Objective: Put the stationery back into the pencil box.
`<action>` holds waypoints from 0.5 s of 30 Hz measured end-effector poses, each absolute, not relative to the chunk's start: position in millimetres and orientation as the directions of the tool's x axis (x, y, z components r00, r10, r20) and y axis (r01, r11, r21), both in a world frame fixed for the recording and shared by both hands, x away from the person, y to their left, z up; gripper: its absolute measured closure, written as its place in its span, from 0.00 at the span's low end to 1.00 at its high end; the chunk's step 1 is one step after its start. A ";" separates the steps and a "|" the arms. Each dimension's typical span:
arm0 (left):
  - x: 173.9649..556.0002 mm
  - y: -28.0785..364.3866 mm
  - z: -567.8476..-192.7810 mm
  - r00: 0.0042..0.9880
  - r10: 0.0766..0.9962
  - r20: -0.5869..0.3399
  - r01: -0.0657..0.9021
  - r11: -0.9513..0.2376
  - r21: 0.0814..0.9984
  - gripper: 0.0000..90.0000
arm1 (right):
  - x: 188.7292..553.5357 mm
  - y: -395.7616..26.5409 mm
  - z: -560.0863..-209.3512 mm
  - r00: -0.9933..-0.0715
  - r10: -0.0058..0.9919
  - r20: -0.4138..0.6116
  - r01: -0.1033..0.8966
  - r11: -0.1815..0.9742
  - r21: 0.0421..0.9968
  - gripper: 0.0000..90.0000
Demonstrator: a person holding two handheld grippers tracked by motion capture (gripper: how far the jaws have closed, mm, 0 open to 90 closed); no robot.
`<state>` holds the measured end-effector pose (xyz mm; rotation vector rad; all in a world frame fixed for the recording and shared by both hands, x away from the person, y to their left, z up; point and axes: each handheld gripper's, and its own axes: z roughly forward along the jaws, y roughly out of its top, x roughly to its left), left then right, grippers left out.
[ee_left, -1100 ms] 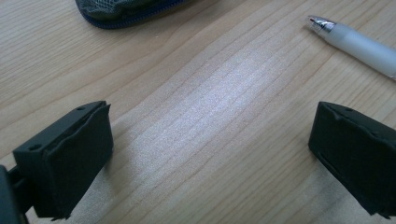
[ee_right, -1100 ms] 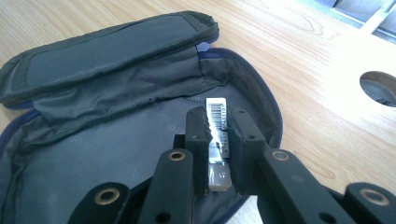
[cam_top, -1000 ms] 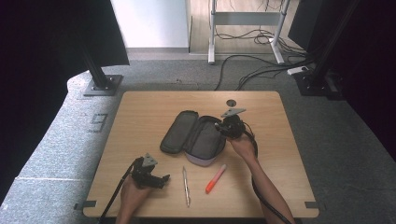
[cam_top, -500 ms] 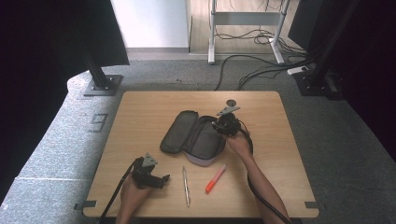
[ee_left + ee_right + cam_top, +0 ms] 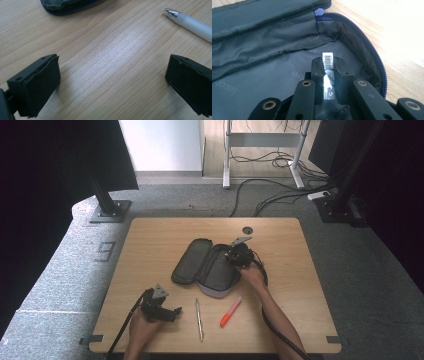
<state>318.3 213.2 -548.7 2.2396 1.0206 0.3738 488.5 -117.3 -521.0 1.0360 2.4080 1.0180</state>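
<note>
a: why is your right gripper (image 5: 328,72) down inside the open dark fabric pencil case (image 5: 207,265)?

b: its jaws are clamped on a white barcoded pen (image 5: 328,61), ready to drop it in; your left gripper (image 5: 110,82) idles on the wooden surface (image 5: 150,245), jaws wide apart, empty.

From the high view we look forward and down over the whole table (image 5: 150,240). Both gripper views sit close and low; each shares with it the open pencil case (image 5: 207,265) (image 5: 67,6) (image 5: 262,62).
</note>
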 end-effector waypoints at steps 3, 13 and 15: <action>318.3 213.2 -548.7 0.658 0.753 -0.006 0.571 -0.493 0.656 0.00 | 489.2 -117.6 -521.9 -0.682 0.731 -0.012 0.501 0.479 0.721 0.86; 318.3 213.2 -548.7 0.658 0.753 -0.007 0.571 -0.493 0.657 0.00 | 489.3 -119.5 -517.9 -0.682 0.732 0.000 0.501 0.467 0.728 0.80; 318.3 213.3 -548.7 0.658 0.753 -0.007 0.571 -0.493 0.656 0.00 | 488.1 -119.9 -516.6 -0.682 0.731 0.002 0.500 0.464 0.731 0.78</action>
